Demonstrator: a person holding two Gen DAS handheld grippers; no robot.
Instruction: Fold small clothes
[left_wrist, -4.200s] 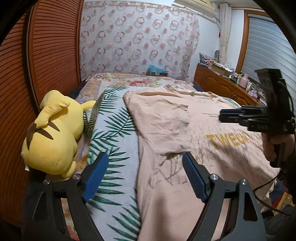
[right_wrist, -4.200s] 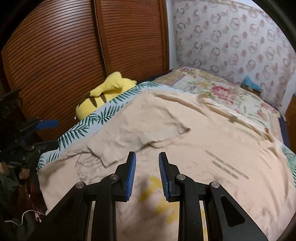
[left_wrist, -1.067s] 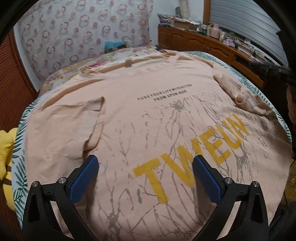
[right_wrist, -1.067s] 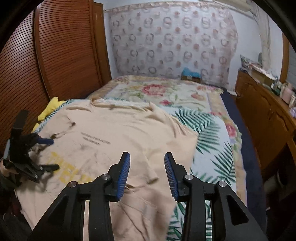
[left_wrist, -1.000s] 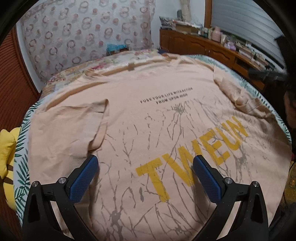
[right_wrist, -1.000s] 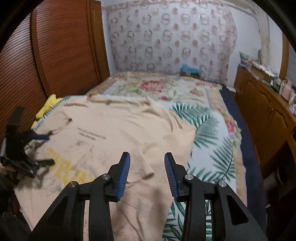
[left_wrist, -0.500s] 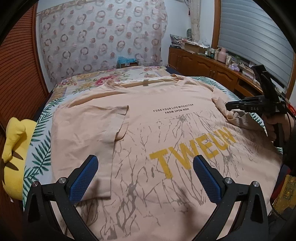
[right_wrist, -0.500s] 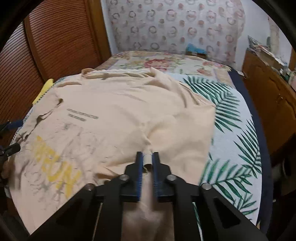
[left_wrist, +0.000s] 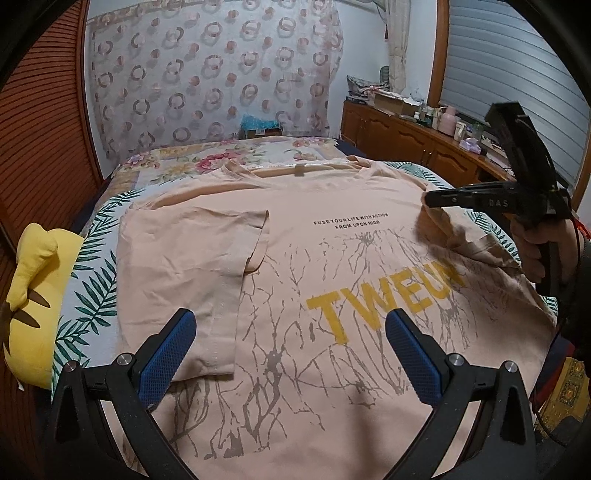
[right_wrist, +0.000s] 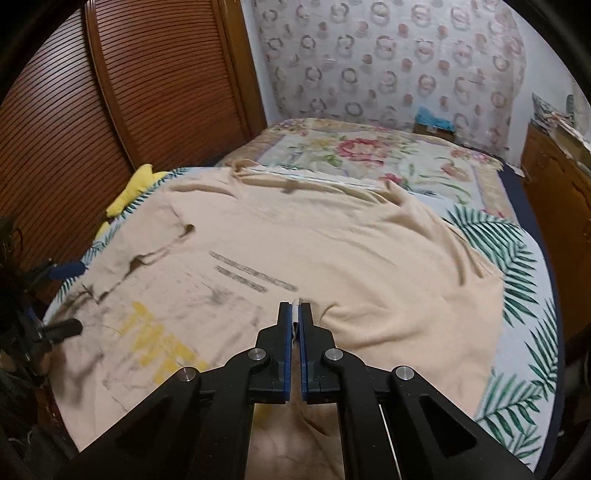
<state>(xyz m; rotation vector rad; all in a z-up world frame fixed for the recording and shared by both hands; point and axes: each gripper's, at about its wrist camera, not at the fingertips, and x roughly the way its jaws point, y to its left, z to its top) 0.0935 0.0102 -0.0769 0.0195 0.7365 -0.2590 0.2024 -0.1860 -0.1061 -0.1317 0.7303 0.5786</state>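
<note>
A peach T-shirt (left_wrist: 295, 266) with yellow "TWEUN" lettering lies spread on the bed; it also shows in the right wrist view (right_wrist: 332, 251). Its left sleeve (left_wrist: 192, 258) is folded in over the body. My left gripper (left_wrist: 291, 350) is open and empty, held above the hem. My right gripper (right_wrist: 294, 314) is shut on the edge of the right sleeve and lifts it over the shirt. In the left wrist view the right gripper (left_wrist: 432, 199) holds the sleeve (left_wrist: 465, 236) at the right.
A yellow plush toy (left_wrist: 29, 295) lies at the bed's left edge beside the wooden wardrobe (right_wrist: 110, 92). The leaf-print bedsheet (right_wrist: 517, 277) shows right of the shirt. A wooden dresser (left_wrist: 413, 144) with clutter stands along the right wall.
My right gripper closed on the right sleeve and lifted it inward over the shirt. My left gripper pulled back and rose, staying open.
</note>
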